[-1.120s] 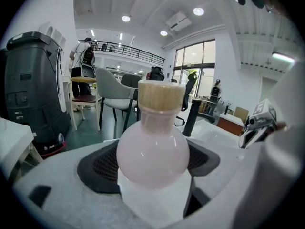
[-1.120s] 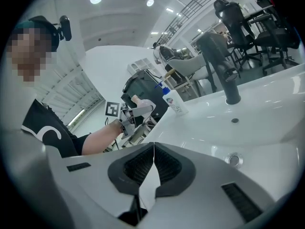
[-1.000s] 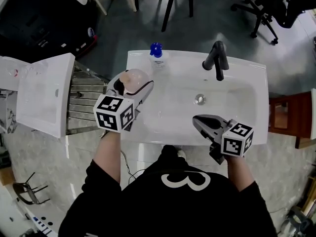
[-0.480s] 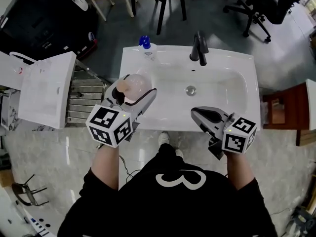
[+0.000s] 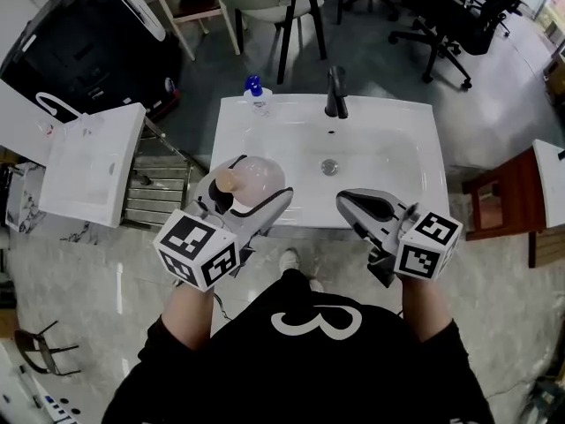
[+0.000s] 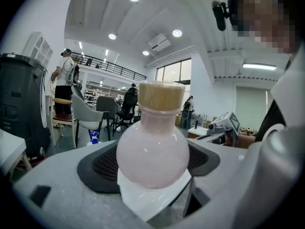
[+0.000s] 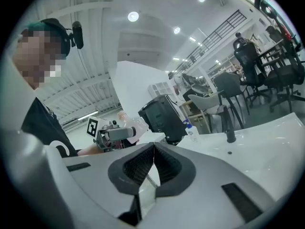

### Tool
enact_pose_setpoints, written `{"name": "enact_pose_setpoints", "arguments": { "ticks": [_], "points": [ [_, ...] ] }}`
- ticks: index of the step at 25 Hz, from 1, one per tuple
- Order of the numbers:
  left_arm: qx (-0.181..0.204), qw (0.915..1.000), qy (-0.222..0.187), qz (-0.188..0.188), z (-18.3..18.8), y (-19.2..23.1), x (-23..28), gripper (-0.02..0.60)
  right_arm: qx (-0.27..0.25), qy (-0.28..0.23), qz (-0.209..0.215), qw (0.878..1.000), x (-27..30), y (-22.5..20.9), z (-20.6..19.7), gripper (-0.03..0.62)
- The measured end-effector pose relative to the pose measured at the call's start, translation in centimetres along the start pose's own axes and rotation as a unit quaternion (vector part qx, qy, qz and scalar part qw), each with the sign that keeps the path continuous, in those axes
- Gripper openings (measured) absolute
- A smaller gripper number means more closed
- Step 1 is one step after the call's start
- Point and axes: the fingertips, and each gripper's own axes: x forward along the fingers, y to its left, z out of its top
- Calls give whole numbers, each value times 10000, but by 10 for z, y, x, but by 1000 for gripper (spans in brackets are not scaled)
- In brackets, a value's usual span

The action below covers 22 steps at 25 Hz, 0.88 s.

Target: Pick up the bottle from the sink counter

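Lower centre, head view: your left gripper [image 5: 254, 200] clamped on the pink round bottle [image 5: 253, 177], held over the sink counter's [image 5: 231, 144] near-left corner. Your right gripper [image 5: 346, 203], jaws together and empty, at the near rim. Faucet [image 5: 335, 94] and blue-capped dispenser [image 5: 254, 91] stand well apart at the far edge; basin [image 5: 380, 153] between lies open. Left gripper view: bottle between both pads [image 6: 102, 168], cork [image 6: 160, 96] uppermost. Right gripper view: jaws meeting, nothing between.

The left hand-held gripper [image 5: 250, 200] clamps the bottle [image 5: 259, 175]; the right hand-held gripper [image 5: 350, 200] has its jaws pressed together, empty
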Motion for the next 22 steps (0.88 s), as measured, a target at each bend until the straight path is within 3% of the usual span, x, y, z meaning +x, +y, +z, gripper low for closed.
{"name": "enact_pose_setpoints", "arguments": {
  "ticks": [7, 22],
  "points": [
    [272, 9992, -42, -274, 10, -53, -13, 396, -337, -310, 39, 9989, -30, 26, 24, 12],
    [542, 9971, -125, -511, 22, -103, -15, 396, -910, -539, 128, 9943, -63, 58, 45, 12]
  ]
}}
